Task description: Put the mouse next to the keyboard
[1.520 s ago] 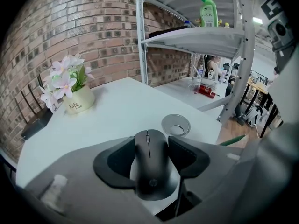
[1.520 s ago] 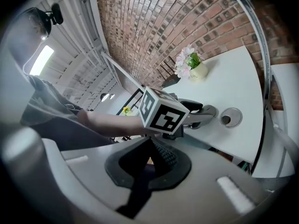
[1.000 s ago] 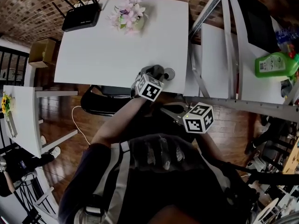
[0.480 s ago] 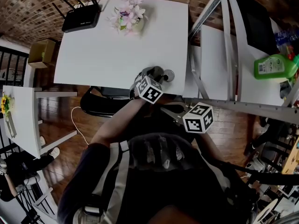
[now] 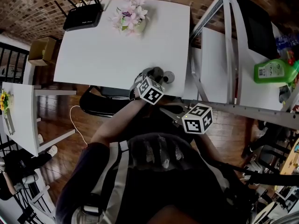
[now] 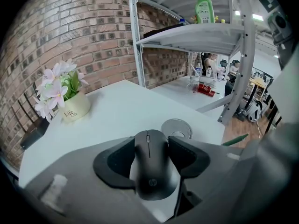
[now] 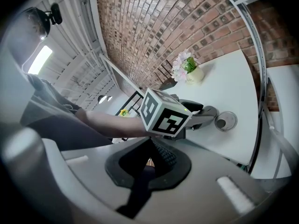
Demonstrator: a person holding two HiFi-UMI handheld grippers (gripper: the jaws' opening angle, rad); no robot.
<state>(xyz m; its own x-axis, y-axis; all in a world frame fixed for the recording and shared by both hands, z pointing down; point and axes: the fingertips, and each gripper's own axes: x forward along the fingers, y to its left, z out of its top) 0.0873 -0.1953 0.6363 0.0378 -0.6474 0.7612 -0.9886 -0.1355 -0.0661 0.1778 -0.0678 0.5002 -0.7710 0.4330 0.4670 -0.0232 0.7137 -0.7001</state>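
left gripper (image 6: 152, 147) is clamped on the black HP mouse (image 6: 152, 169), pads tight on both flanks, mouse nose pointing away from the camera, scroll wheel up

mouse sits at the near edge of the white table (image 5: 107, 50), right-hand end of that edge, just beside the round metal cable grommet (image 6: 176, 128). can't tell if it rests on the top or is lifted a hair

right gripper (image 7: 149, 158): jaws drawn together, only a thin slit between the pads, nothing in it. it hangs off the table, in front of the person's chest, well short of the edge, aimed at the left gripper, whose marker cube (image 7: 164, 114) fills the middle of the right gripper view

on the far side of the table: cream flower pot (image 6: 74, 107) marked "Life" with pink blooms, black router (image 5: 83, 17) with antennas in the far left corner next to it. both well apart from the mouse

right of the table: metal shelf rack (image 5: 229, 41) with a green bottle (image 5: 275, 70) on it

black chair (image 5: 98, 102) tucked under the near edge, left of the left gripper

rest of the tabletop between mouse and pot is plain white
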